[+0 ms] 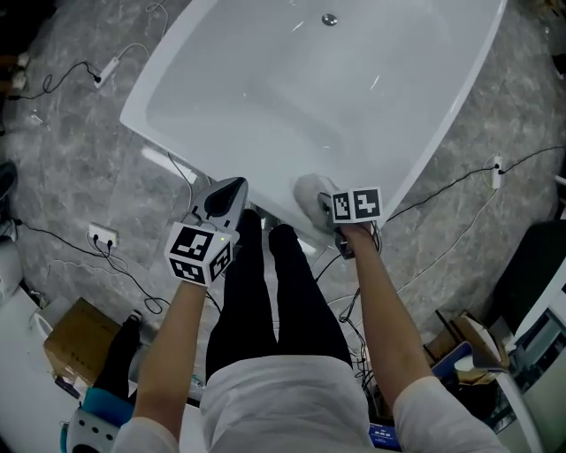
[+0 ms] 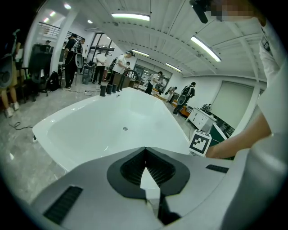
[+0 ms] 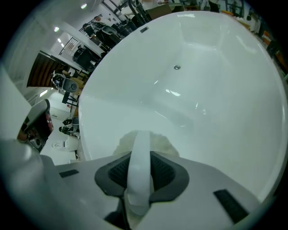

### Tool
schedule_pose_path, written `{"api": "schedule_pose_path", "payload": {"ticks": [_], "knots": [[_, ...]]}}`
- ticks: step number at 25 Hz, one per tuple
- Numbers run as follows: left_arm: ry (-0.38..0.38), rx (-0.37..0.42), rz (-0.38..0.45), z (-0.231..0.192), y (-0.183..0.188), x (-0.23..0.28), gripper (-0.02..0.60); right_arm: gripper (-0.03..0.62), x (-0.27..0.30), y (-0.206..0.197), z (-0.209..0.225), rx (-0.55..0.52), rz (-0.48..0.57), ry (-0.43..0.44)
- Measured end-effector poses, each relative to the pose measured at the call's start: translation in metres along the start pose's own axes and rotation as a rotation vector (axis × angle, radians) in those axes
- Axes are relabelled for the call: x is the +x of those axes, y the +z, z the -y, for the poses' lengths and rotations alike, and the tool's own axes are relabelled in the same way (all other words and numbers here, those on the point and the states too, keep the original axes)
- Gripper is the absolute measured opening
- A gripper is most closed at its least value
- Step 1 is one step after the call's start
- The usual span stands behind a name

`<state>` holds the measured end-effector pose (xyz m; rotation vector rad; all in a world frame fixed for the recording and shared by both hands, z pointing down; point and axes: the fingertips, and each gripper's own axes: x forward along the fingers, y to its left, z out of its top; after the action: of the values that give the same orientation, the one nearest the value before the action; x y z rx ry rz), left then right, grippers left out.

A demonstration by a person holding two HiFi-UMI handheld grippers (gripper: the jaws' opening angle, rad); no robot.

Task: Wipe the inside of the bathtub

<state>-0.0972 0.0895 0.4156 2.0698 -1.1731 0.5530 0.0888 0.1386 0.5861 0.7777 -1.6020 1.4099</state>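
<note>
The white bathtub (image 1: pixel 265 97) fills the top of the head view, its drain (image 1: pixel 329 19) at the far end. My right gripper (image 1: pixel 320 208) hangs over the tub's near rim, shut on the white strap (image 3: pixel 139 166) of a pale fluffy wiping pad (image 3: pixel 155 141). The pad (image 1: pixel 306 188) lies at the inner edge of the near rim. My left gripper (image 1: pixel 223 199) hovers just outside the near rim, to the left of the right one. In the left gripper view its jaws meet at the tips (image 2: pixel 145 150) with nothing between them, facing the tub (image 2: pixel 103 128).
The person's black-clad legs (image 1: pixel 265 292) stand against the tub's near side. Cables and power strips (image 1: pixel 103 237) lie on the grey floor. A cardboard box (image 1: pixel 75 332) sits at lower left. Dark bottles (image 2: pixel 108 89) stand on the tub's far rim, with people beyond.
</note>
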Motion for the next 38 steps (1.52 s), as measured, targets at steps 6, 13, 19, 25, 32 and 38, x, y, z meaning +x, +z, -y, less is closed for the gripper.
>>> {"api": "schedule_pose_path", "payload": {"ticks": [6, 13, 19, 25, 32, 38], "knots": [[0.038, -0.013, 0.014, -0.047, 0.001, -0.004, 0.012, 0.094, 0.024, 0.043, -0.051, -0.057, 0.039, 0.081], [0.076, -0.030, 0.033, -0.096, 0.006, -0.005, 0.012, 0.092, 0.049, 0.087, -0.100, -0.095, 0.070, 0.145], [0.102, -0.057, 0.049, -0.130, 0.012, -0.007, 0.012, 0.094, 0.061, 0.118, -0.142, -0.126, 0.098, 0.191], [0.139, -0.096, 0.071, -0.166, 0.021, -0.011, 0.012, 0.092, 0.075, 0.148, -0.183, -0.141, 0.123, 0.243], [0.191, -0.127, 0.091, -0.209, 0.029, -0.015, 0.012, 0.094, 0.090, 0.183, -0.232, -0.181, 0.157, 0.320], [0.224, -0.130, 0.102, -0.237, 0.038, -0.020, 0.012, 0.092, 0.100, 0.207, -0.269, -0.219, 0.176, 0.356]]}}
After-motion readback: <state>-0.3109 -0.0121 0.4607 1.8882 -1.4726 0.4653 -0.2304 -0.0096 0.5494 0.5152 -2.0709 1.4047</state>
